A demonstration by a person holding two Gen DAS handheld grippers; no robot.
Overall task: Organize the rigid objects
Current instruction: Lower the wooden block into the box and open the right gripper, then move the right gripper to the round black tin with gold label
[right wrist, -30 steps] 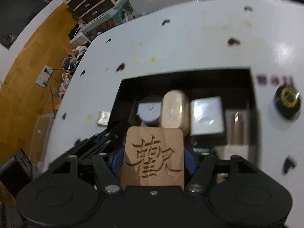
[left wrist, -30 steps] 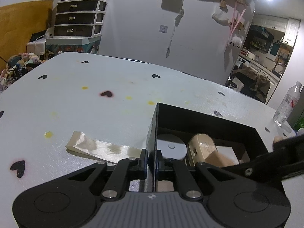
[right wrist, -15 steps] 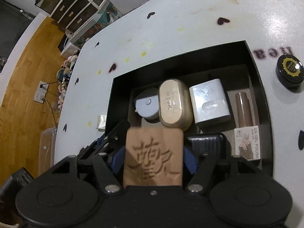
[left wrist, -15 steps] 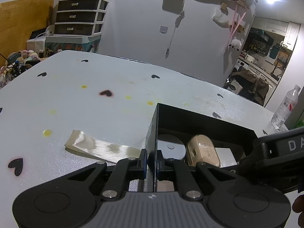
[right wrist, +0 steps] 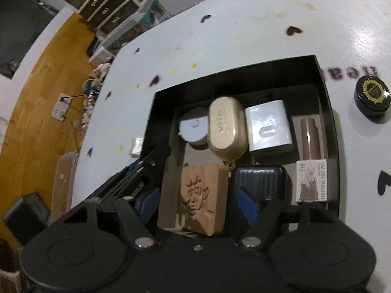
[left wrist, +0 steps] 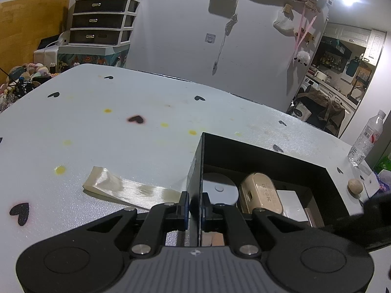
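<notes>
An open black box sits on the white table. My left gripper is shut on its left wall and shows as a dark arm in the right wrist view. A wooden block with a carved character lies tilted in the box's near left corner. It sits between the blue pads of my right gripper, whose jaws are closing but stand apart from its sides. Beside the block lies a black ribbed case.
The box also holds a grey round disc, a gold oval case, a white charger, a brown bottle and a gel polish carton. Outside are a black jar, a tape strip, a wooden ball and a water bottle.
The wooden block has left the right gripper's grip and now lies in the box. The right gripper has come closer to the box. The left gripper has kept still on the wall.
</notes>
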